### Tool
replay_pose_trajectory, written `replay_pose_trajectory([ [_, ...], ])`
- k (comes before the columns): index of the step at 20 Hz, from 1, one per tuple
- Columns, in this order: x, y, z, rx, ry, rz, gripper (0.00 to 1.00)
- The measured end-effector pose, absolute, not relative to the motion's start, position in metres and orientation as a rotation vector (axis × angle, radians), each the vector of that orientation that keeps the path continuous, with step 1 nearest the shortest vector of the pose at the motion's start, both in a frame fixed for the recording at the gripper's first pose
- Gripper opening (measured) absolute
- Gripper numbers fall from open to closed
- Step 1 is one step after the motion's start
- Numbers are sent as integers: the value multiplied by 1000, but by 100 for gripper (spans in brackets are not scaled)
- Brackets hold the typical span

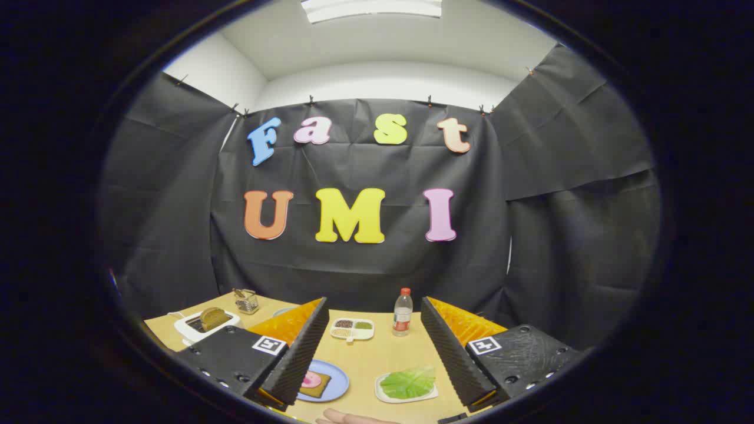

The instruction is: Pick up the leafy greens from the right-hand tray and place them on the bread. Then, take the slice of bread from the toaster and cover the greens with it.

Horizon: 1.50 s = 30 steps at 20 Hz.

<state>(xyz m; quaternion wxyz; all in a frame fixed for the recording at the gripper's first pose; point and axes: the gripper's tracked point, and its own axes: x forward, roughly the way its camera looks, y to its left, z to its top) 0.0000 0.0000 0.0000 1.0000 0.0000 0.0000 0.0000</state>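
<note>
My fingers (372, 347) are spread wide, holding nothing, hanging above the bench (377, 359) and looking down its length toward the black cloth wall.

Leafy greens (408, 382) lie flat on a small white tray (406, 396), between my fingers and closer to the right one. The tray sits near the front of the bench, untouched.

Blue plate (330, 383) sits just left of the tray, partly hidden behind my left finger. On it is a slice of bread (318, 386) with something pink and round on top (310, 380); can't tell what it is. Plate and tray are near each other but apart.

White toaster (203, 327) is off to the left, beyond my left finger, with a brown slice of bread (213, 318) standing up out of its slot. A small wire basket (247, 301) stands behind it, near the wall.

Further along the bench, between my fingers: a white divided dish (352, 330) with dark, green and pale fillings in separate compartments. Just right of it stands a clear bottle (402, 312) with a red cap, upright.

A bit of a person's hand (347, 418) shows on the near side of the bench, beneath my fingers, in front of the plate and tray.
</note>
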Motion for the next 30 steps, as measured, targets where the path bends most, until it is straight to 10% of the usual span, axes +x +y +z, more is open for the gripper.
replay_pose_trajectory([
  [14, 8, -16, -25, -18, 9, -45, 96],
  [30, 155, -131, -249, -111, 401, -244, 95],
])
